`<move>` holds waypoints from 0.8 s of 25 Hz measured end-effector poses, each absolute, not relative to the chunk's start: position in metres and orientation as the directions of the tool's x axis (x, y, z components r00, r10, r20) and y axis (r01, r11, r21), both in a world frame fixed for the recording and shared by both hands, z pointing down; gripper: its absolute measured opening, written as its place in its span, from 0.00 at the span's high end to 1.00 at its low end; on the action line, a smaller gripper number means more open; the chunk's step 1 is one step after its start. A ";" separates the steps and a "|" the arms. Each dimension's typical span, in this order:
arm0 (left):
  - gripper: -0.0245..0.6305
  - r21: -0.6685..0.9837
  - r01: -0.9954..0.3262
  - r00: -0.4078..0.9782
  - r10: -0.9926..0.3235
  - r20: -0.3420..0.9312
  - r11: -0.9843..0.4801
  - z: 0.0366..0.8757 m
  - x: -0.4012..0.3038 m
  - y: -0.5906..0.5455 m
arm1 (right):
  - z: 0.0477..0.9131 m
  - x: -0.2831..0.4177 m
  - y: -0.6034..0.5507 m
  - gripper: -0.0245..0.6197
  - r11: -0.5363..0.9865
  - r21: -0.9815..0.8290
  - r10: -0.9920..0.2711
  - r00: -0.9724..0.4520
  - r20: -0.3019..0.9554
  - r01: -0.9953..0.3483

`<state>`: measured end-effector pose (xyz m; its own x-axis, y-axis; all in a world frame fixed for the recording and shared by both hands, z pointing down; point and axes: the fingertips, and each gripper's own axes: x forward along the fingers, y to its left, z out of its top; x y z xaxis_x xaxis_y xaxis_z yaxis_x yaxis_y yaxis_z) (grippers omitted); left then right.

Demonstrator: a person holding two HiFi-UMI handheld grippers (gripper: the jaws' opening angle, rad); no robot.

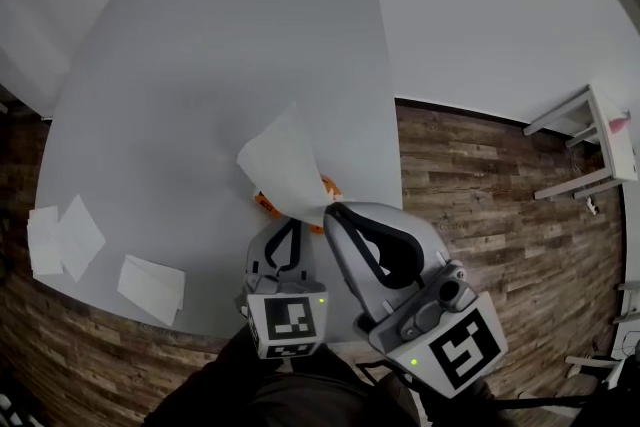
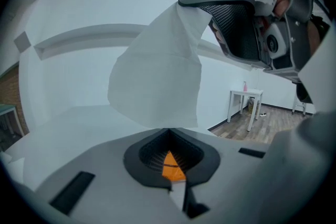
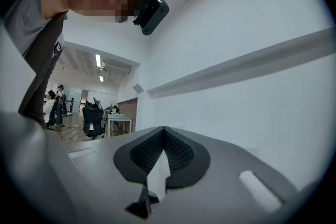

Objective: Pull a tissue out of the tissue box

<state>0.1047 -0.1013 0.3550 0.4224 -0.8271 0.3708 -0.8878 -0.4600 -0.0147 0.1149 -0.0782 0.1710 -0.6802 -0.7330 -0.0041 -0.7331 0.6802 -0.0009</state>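
Loose white paper sheets (image 1: 65, 235) lie at the left edge of the pale grey desk (image 1: 200, 65), well apart from the orange tissue box (image 1: 264, 203) at lower centre, which the lifted white tissue (image 1: 283, 165) largely hides. The right gripper (image 1: 333, 208) has its jaws closed on that tissue's edge, while the left gripper (image 1: 290, 220), jaws tip to tip, sits just beside the box. Brown wood-plank floor (image 1: 480, 185) and a small white side table (image 1: 590, 140) fill the right of the frame.

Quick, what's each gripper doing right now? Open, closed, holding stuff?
Left gripper: closed on the orange tissue box.
Right gripper: closed, holding the tissue up.
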 end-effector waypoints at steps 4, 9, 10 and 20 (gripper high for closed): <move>0.96 0.014 -0.901 0.411 -0.845 0.341 -0.433 0.332 0.080 -0.088 | 0.156 0.094 -0.068 0.96 0.695 0.005 -0.719 -0.695 -0.021 -0.719; 0.96 0.029 -0.914 0.393 -0.866 0.309 -0.404 0.312 0.027 -0.067 | 0.144 0.049 -0.055 0.96 0.709 0.030 -0.703 -0.710 -0.051 -0.704; 0.96 0.028 -0.917 0.387 -0.871 0.303 -0.398 0.307 0.015 -0.062 | 0.141 0.040 -0.052 0.96 0.712 0.033 -0.699 -0.713 -0.063 -0.701; 0.96 0.013 -0.948 0.309 -0.910 0.278 -0.318 0.286 -0.116 0.019 | 0.157 -0.065 -0.007 0.96 0.740 0.019 -0.671 -0.740 -0.039 -0.672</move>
